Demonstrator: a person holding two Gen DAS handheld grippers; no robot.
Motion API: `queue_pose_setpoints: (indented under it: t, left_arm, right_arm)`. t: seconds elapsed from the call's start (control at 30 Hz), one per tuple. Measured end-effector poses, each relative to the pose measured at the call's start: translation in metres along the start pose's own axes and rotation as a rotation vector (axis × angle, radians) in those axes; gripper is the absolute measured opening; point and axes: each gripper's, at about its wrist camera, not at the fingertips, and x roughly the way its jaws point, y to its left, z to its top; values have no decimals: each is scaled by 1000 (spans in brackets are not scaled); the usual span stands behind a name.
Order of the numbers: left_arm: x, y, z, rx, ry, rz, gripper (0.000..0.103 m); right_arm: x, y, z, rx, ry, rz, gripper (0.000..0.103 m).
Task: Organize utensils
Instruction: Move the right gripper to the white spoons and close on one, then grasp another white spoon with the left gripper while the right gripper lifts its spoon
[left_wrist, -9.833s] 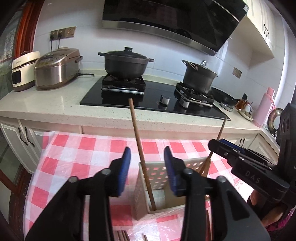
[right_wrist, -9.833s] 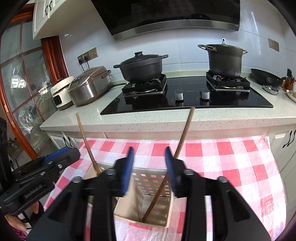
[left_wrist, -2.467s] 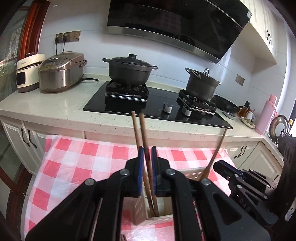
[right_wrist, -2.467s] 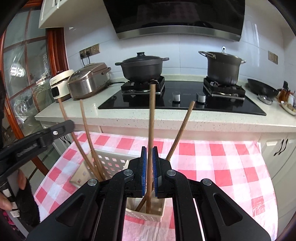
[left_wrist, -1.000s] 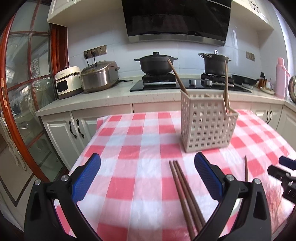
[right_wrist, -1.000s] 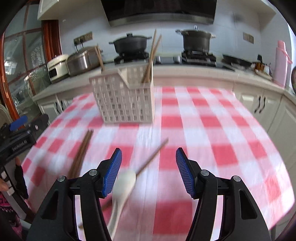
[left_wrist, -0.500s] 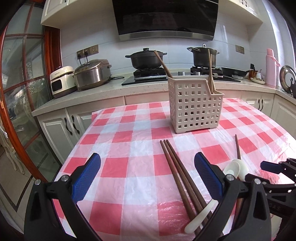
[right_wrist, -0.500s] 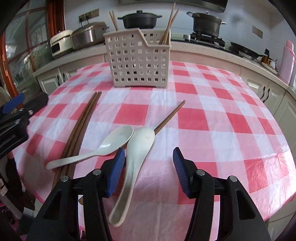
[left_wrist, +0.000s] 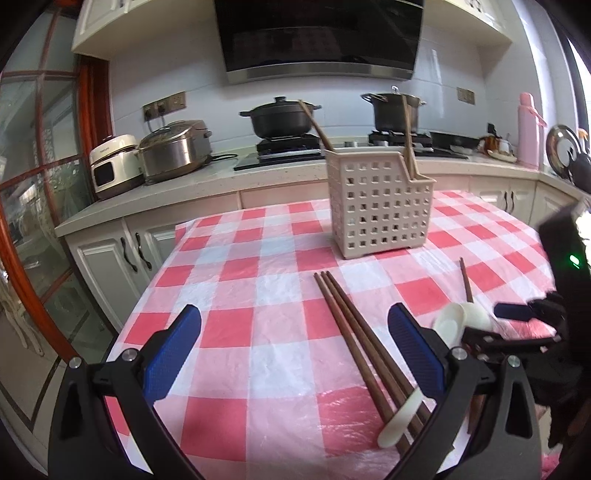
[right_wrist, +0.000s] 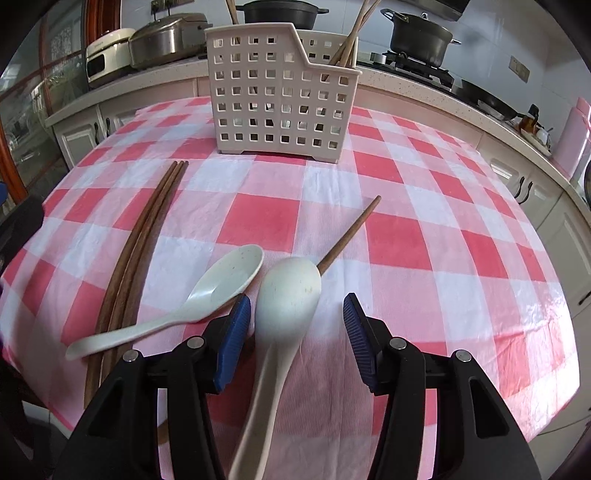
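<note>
Both jaws are held wide apart: the left gripper (left_wrist: 293, 349) over three chopsticks (left_wrist: 364, 354), the right gripper (right_wrist: 295, 334) straddling a white spoon (right_wrist: 286, 306). Four more chopsticks are stood in the perforated basket (right_wrist: 280, 96) beyond.

My left tool (left_wrist: 293, 349) is glossy black plastic, two broad arms ending in ribbed blue pads (left_wrist: 173, 350), with a small silver screw head on each arm. My right tool (right_wrist: 293, 332) is built the same: black arms, ridged blue pads (right_wrist: 232, 341), silver screws. A black housing on it carries a small green light.
</note>
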Motion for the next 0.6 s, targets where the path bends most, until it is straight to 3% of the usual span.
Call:
queue_pose_setpoints:
  t: [0.03,0.13,0.47,0.6]
  left_arm:
    - [0,-3,1,9,4,-9,98]
    - [0,-10,3,19,15,-34,98]
    - [17,-66,10,93,110,-156,97]
    - [31,-92,10,153,162,-176,89]
  right_arm:
    - [1,0,1,-2,1,0,49]
    - [2,-5,1,10,5,18,33]
    - [-19,-57,-12,148,-79,103,34]
    - [-27,-71,-17,161,-116,113,34]
